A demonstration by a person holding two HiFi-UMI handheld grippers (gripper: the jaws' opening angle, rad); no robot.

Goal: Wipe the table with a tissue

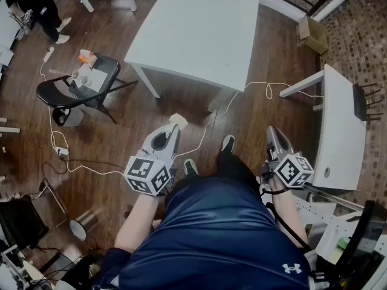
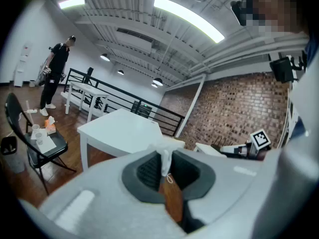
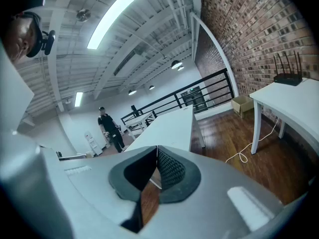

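Crumpled white tissue [image 1: 179, 120] in left gripper's [image 1: 174, 128] jaws, apart from white table [image 1: 199, 35].

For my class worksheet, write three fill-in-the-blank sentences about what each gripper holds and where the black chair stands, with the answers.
The left gripper is shut on a white ___.
The right gripper, jaws together, holds ___.
The black folding chair stands on the person's ___ side.
Missing words: tissue; nothing; left.

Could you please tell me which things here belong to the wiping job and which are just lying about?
For the job: tissue, pinched in the left gripper; white table ahead; right gripper, shut and empty.
Lying about: folding chair with small items; floor cable; router on the side table; cardboard box.
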